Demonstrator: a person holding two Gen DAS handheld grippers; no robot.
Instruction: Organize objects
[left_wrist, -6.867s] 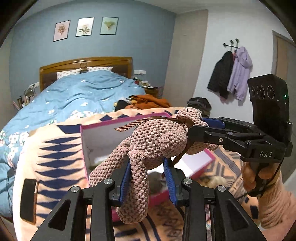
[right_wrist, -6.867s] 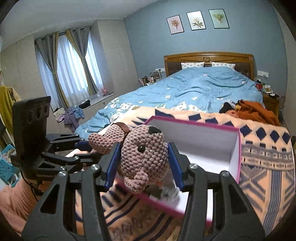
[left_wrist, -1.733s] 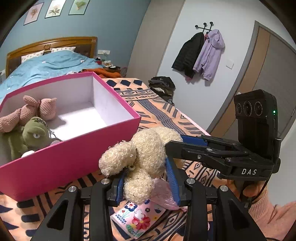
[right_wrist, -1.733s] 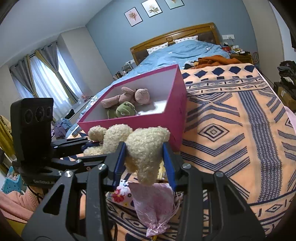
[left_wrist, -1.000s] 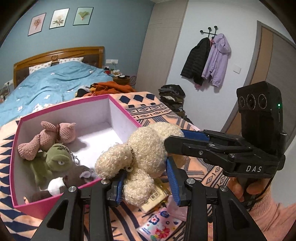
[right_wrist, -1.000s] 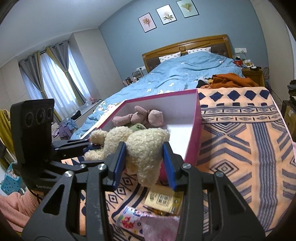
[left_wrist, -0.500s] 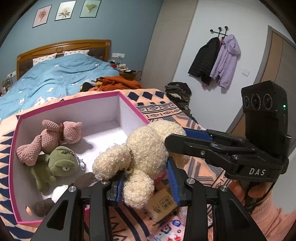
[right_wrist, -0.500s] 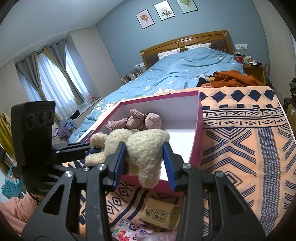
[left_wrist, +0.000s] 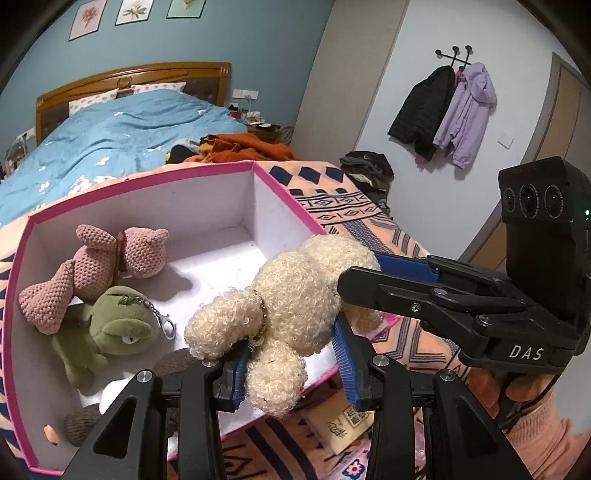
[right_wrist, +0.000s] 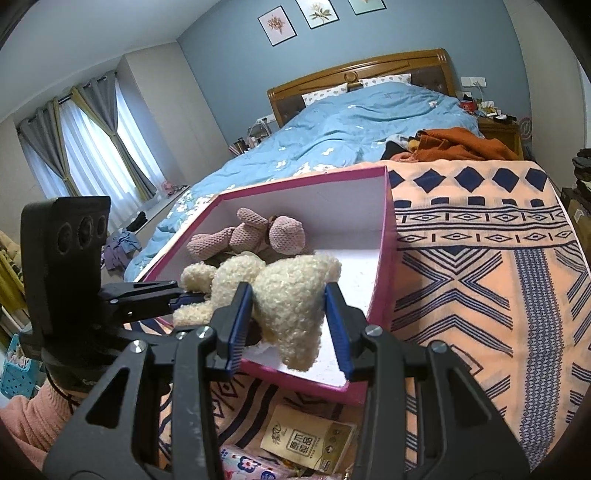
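Cream curly plush toy (left_wrist: 295, 302) clamped by both sets of jaws: left gripper (left_wrist: 295, 363) on its lower body, right gripper (right_wrist: 290, 321) on its head end, both tilted downward, holding it above the near corner of the pink box (left_wrist: 284, 192). One box on the patterned blanket (right_wrist: 480, 280). Inside: one pink knitted toy (left_wrist: 96, 266), one green plush (left_wrist: 110, 332), brown-and-white plush bits, count unclear. "DAS" printed on right gripper body. One tan packet (right_wrist: 306, 441) below, print unreadable.
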